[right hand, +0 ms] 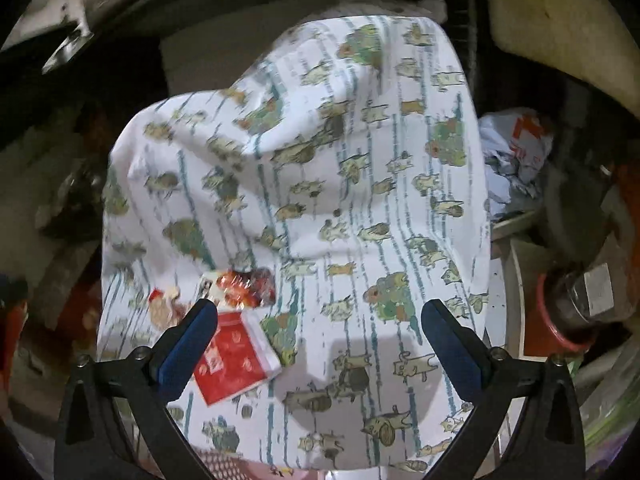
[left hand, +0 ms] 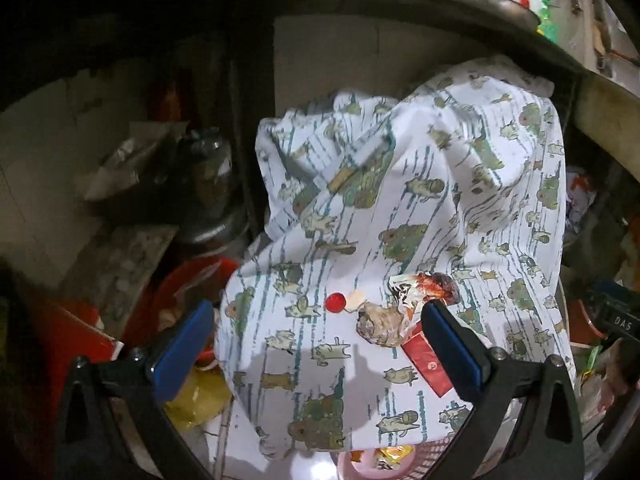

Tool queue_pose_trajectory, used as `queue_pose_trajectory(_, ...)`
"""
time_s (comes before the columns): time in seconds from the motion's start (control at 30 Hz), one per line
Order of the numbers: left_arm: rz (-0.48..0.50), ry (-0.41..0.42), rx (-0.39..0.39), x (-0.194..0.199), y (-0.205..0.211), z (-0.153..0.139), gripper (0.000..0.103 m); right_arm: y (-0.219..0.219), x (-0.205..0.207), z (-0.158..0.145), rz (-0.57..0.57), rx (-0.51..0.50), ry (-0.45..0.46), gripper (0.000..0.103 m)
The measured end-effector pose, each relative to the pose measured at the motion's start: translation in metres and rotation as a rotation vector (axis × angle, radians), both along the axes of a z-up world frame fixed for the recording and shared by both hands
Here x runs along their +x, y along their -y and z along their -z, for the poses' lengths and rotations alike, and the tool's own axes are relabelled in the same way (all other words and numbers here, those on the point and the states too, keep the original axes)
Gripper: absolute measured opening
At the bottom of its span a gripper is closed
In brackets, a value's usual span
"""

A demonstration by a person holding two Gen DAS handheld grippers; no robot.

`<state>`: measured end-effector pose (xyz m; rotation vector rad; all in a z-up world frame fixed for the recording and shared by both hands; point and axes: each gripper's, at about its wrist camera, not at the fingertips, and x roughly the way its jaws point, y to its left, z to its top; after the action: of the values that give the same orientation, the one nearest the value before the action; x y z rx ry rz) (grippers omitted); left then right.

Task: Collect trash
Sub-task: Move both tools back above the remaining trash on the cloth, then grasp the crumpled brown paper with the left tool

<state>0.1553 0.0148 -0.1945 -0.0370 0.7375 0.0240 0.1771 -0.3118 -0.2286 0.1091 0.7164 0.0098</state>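
The white cloth printed with green and tan animals (left hand: 400, 216) drapes over some hidden lump, so it slopes; snag it and everything slides into the clutter. On it lies the trash: a flat red paper packet (right hand: 234, 360) at seven o'clock in my right view, a crinkled red-orange wrapper (left hand: 434, 288) just above, then a small red round cap (left hand: 335, 302). My left gripper (left hand: 316, 344) and right gripper (right hand: 316, 344) hover, fingers apart, empty.

Dim cluttered nook: pale wall (left hand: 328, 60) under a dark curved shelf (left hand: 360, 0).
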Motion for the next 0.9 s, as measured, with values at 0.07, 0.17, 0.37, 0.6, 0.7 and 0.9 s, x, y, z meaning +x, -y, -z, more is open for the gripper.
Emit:
queue_pose_trajectory(0.07,-0.007,-0.029,-0.016,0.005,-0.002,0.007,0.103,0.002,0.004,0.004,-0.005,0.012,-0.031,0.101)
queue_pose_trajectory(0.17,-0.019,-0.067,-0.022,0.011,-0.004,0.016,0.103,0.001,0.010,0.009,-0.027,0.041,-0.076,0.093)
queue_pose_trajectory(0.37,-0.032,-0.133,-0.051,0.020,-0.009,0.026,0.103,-0.007,0.015,0.012,-0.082,0.076,-0.123,0.088)
queue_pose_trajectory(0.6,0.033,-0.254,-0.164,0.053,0.001,0.050,0.103,-0.014,0.025,0.020,-0.096,0.116,-0.196,0.085)
queue_pose_trajectory(0.7,0.074,-0.288,-0.101,0.071,0.025,0.063,0.103,-0.010,0.033,0.028,-0.075,0.131,-0.232,0.085)
queue_pose_trajectory(0.9,0.156,-0.363,-0.010,0.106,0.069,0.097,0.103,0.004,0.037,0.036,-0.042,0.116,-0.257,0.085)
